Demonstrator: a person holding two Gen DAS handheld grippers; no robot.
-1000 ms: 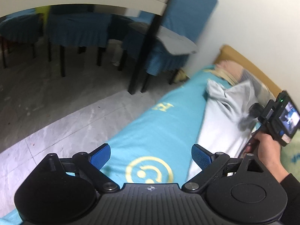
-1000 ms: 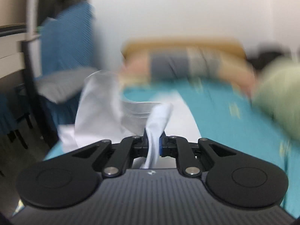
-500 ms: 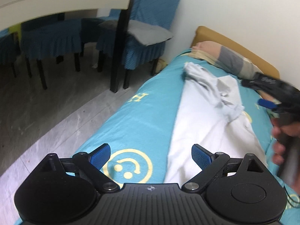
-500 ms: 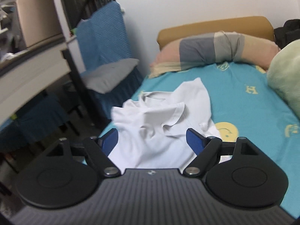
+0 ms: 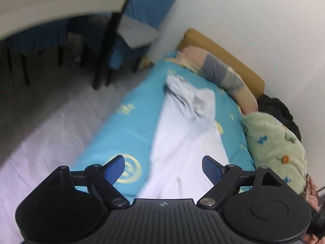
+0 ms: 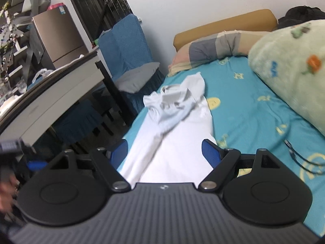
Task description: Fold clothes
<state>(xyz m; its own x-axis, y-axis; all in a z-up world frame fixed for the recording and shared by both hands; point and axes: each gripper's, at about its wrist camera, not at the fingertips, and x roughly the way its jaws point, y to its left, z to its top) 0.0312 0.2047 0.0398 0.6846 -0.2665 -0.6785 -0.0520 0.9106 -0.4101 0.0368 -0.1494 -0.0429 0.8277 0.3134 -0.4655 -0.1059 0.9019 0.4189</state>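
A white shirt (image 5: 182, 142) lies lengthwise on the teal bed sheet (image 5: 132, 126), its far end bunched and folded back near the pillow. My left gripper (image 5: 163, 165) hovers above the shirt's near end. Its jaws are closing a little, still wide apart, with nothing gripped. In the right wrist view the same shirt (image 6: 176, 134) stretches away from my right gripper (image 6: 165, 150), which is open and empty above the near hem. The left gripper's body (image 6: 12, 148) shows blurred at the far left edge.
A striped pillow (image 6: 213, 48) and tan headboard (image 6: 223, 24) close the far end. A green fleece blanket (image 6: 294, 77) fills the bed's right side, with a thin cable (image 6: 300, 158) near it. A blue-covered chair (image 6: 126, 42) and a table (image 6: 50, 93) stand left of the bed.
My right gripper opened and let go of the shirt cloth, then pulled back toward the near end. The dropped cloth now lies bunched on the shirt. My left gripper rose and its jaws narrowed slightly.
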